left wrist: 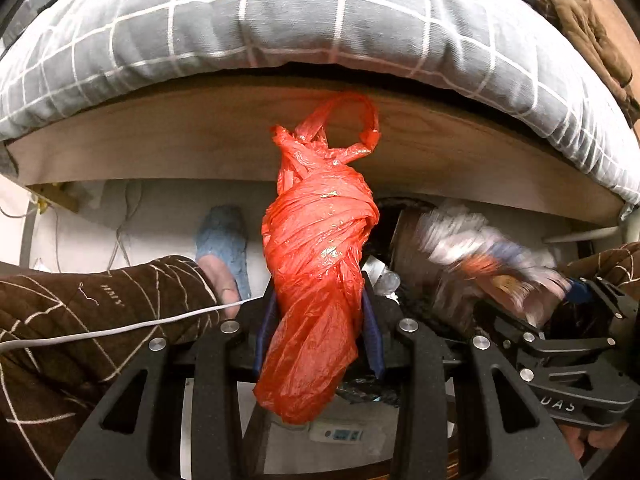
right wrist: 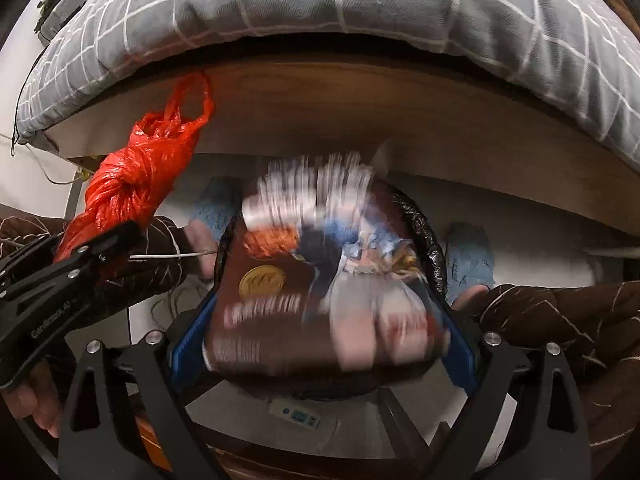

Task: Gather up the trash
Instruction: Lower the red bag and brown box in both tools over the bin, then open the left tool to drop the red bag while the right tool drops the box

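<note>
The left gripper [left wrist: 318, 320] pinches a twisted red bag [left wrist: 316, 264] and holds it up in front of the bed [left wrist: 280, 40]. The right gripper [right wrist: 320, 340] squeezes a blurry brown snack packet [right wrist: 280, 300], right above the black-lined bin [right wrist: 428, 232] below the bed.

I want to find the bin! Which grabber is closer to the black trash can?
Right. The right gripper holds a blurry snack packet directly over the black trash can. The left gripper, clamping the red bag, sits beside it.
</note>
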Demonstrator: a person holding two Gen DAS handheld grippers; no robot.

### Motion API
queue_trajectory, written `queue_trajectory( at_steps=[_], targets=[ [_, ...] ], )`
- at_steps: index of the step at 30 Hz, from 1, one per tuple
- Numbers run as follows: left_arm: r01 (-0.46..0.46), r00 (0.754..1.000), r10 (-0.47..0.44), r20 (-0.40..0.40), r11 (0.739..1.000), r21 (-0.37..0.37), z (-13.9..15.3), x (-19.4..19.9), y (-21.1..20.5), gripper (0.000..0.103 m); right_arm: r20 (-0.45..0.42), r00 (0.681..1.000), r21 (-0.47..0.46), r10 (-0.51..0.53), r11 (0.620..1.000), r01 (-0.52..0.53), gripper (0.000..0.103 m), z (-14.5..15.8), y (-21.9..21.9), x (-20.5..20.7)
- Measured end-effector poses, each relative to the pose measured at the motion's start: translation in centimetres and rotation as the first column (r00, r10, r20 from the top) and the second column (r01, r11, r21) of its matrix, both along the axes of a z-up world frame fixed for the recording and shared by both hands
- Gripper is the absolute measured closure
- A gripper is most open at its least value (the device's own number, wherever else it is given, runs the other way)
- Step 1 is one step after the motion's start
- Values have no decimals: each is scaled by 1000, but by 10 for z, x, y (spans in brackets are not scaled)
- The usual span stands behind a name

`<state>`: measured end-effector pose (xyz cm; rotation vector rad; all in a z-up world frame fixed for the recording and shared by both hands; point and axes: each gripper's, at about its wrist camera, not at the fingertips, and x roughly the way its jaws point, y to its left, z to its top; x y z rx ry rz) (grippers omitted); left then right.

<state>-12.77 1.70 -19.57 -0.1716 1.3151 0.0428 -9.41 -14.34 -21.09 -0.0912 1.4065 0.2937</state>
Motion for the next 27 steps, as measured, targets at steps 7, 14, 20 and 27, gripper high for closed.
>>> queue_trajectory(
  at_steps=[7, 14, 20, 27],
  targets=[
    [37, 999, -37, 2, 999, -4, 0, 2, -9, 67, 45, 997, -33, -57, 998, 59, 8, 6, -18, 3],
    [97, 995, -97, -5, 995, -20, -6, 9, -33, 67, 110, 988, -57, -107, 992, 114, 8, 23, -41, 8],
    [155, 988, -155, -16, 987, -43, -7, 14, -62, 67, 137, 975, -66, -175, 980, 185, 8, 27, -71, 5],
    [214, 976, -214, 30, 977, -7, -1, 15, -88, 47, 143, 957, -43, -251, 965, 260, 8, 31, -96, 5]
  ],
)
